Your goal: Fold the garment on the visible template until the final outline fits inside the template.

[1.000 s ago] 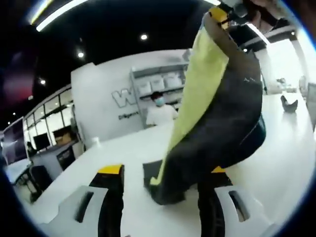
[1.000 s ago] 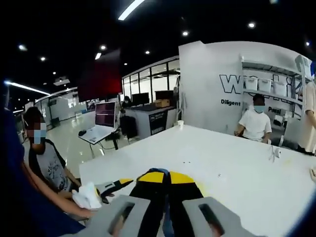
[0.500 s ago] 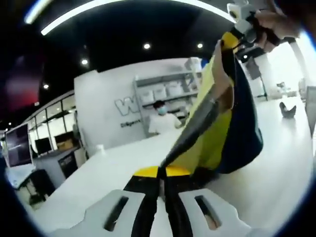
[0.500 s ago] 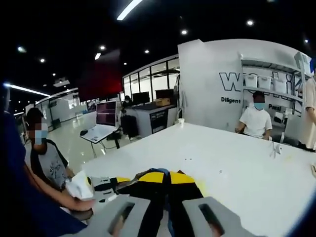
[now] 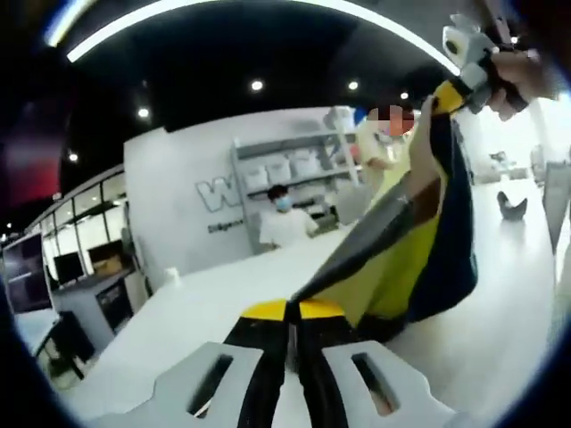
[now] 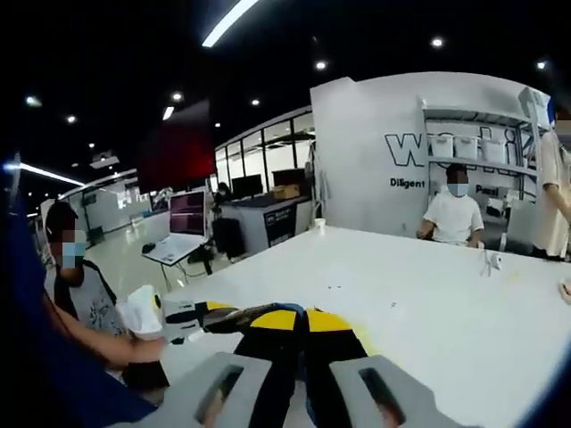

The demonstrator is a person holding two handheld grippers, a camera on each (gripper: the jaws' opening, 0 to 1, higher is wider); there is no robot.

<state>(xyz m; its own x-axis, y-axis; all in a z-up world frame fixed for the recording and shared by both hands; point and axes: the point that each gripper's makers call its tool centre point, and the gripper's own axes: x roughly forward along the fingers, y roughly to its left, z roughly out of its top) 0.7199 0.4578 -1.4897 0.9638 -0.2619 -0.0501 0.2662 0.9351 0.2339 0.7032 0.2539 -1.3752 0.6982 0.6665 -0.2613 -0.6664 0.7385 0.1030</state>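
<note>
The garment, yellow on one side and dark navy on the other, hangs stretched in the air above the white table. In the left gripper view my left gripper is shut on its lower edge. The right gripper, held by a hand, pinches its upper corner at the top right. In the right gripper view my right gripper is shut with a sliver of blue cloth between its yellow tips. A dark band of garment runs left to the left gripper.
A person sits at the table's far side, and another stands near the shelves. A seated person is close on the left. A small dark object and a white cup lie on the table.
One second ago my left gripper was open under the hanging garment; it then shut on the lower edge. The right gripper has drifted away, stretching the cloth.
</note>
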